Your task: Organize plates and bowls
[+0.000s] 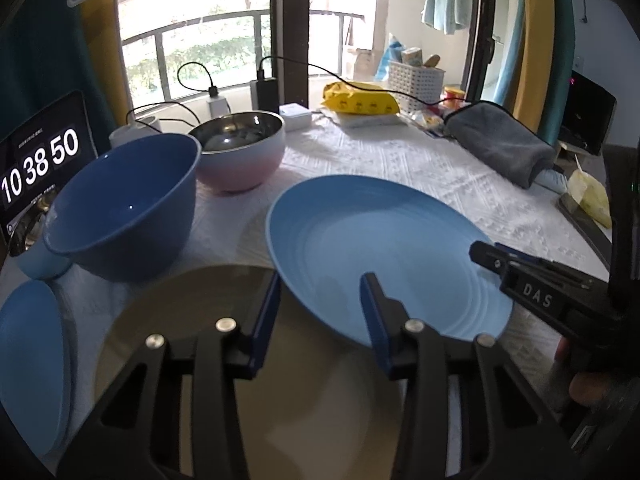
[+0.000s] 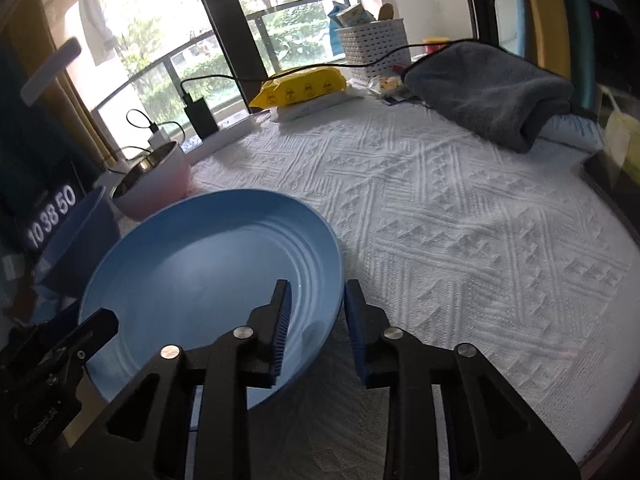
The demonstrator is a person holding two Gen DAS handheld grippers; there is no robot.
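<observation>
Obs.: light blue plate (image 1: 380, 248) at the middle of the desk (image 2: 440, 220). Its 7 o'clock edge overlaps a grey-beige plate (image 1: 192, 308).

Handling (judged): rigid, smooth, likely slippery. Shallow and light, plastic or glazed, cannot tell which. Grip the raised rim only, at two opposite edges, and keep it level.

Left tongs (image 1: 320, 304): part open, straddling the rim at 7 o'clock. One pad is over the plate and one outside it, with a gap showing, so nothing is clamped. Right tongs (image 2: 316, 312): narrow, with the rim at 4 o'clock between the pads. Whether they bite cannot be told.

Count:
- Plates: two certain, plus a blue round (image 1: 28, 360) cut off at 8 o'clock, which may be a third.
- Bowls: two, a dark blue bowl (image 1: 128, 208) at 10 o'clock and a pink steel-lined bowl (image 1: 240, 172) at 11 o'clock.
</observation>
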